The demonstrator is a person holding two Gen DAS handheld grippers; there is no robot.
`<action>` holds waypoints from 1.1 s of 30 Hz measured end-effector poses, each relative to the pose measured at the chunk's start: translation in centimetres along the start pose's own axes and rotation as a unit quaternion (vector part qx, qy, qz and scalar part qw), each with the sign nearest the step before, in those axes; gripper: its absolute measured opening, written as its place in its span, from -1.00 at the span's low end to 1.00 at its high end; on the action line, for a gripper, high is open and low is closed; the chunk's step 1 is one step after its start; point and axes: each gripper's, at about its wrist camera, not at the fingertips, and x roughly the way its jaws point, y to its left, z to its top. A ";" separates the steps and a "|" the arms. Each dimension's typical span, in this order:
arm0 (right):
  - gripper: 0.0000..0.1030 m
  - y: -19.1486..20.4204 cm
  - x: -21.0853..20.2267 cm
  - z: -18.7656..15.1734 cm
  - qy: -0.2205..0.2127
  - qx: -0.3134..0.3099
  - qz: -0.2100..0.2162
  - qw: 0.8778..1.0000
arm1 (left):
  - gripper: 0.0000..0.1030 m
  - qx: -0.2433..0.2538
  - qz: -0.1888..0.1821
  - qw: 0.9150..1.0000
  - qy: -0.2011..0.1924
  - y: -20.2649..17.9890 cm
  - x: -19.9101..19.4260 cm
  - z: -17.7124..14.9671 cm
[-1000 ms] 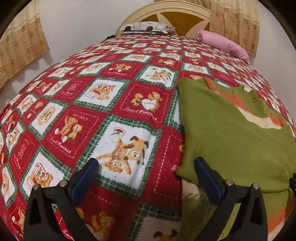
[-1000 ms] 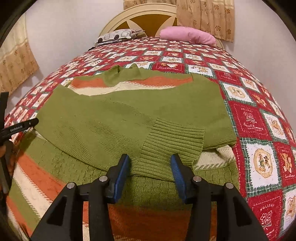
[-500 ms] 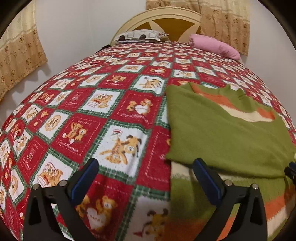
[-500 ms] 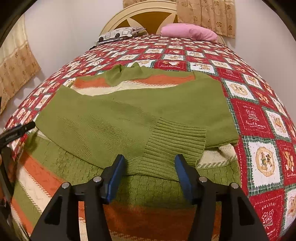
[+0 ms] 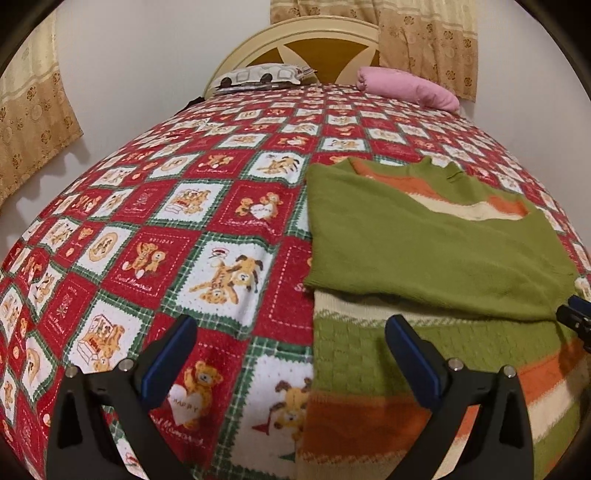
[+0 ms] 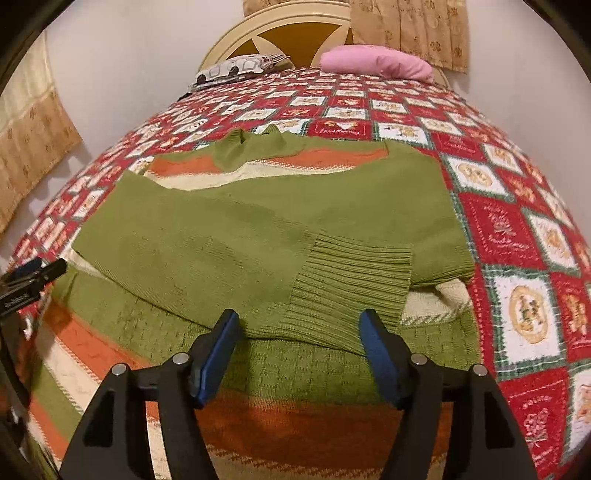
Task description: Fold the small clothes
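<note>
Bed [image 5: 229,192] fills both views, covered by a red, white and green patchwork quilt [image 6: 517,236] with bear prints. Cream headboard [image 5: 314,40] at the far end, tan curtains [image 5: 424,33] on the wall behind it and at the left edge. Two pillows against the headboard: a patterned grey-white one [image 6: 236,66] on the left, a pink one [image 6: 376,64] on the right.

Sweater [image 6: 258,229], green with orange and cream stripes, lies flat on the quilt on the near part of the bed, collar [image 6: 255,147] pointing toward the headboard. Both sleeves are folded in across the chest. The ribbed cuff [image 6: 351,288] of the top sleeve sits on the body near the right side, edge lying loose.

Right hand-held gripper [image 6: 299,332]: jaws have just been opening and now stand moderately wide. The cuff end of the sleeve lies between the blue pads [image 6: 376,354], but the pads do not press on it. Sleeve rests on the sweater, released.

Left hand-held gripper [image 5: 291,347]: jaws wide, nothing between them. It hangs over the left edge of the sweater's lower body, left finger over bare quilt, right finger over the striped knit; contact with the fabric can't be confirmed. In the right wrist view it shows as a dark tip at the far left edge, beside the sweater.
</note>
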 end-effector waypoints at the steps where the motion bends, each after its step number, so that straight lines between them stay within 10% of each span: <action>1: 0.32 0.0 -0.4 -0.1 -0.004 0.001 -0.006 1.000 | 1.00 0.000 -0.004 1.000 -0.001 0.0 -0.4 -0.1; 33: 0.33 2.7 -9.9 -8.8 0.003 -0.017 0.009 1.000 | 1.00 0.053 -0.071 0.996 -0.014 -0.8 -10.0 -7.3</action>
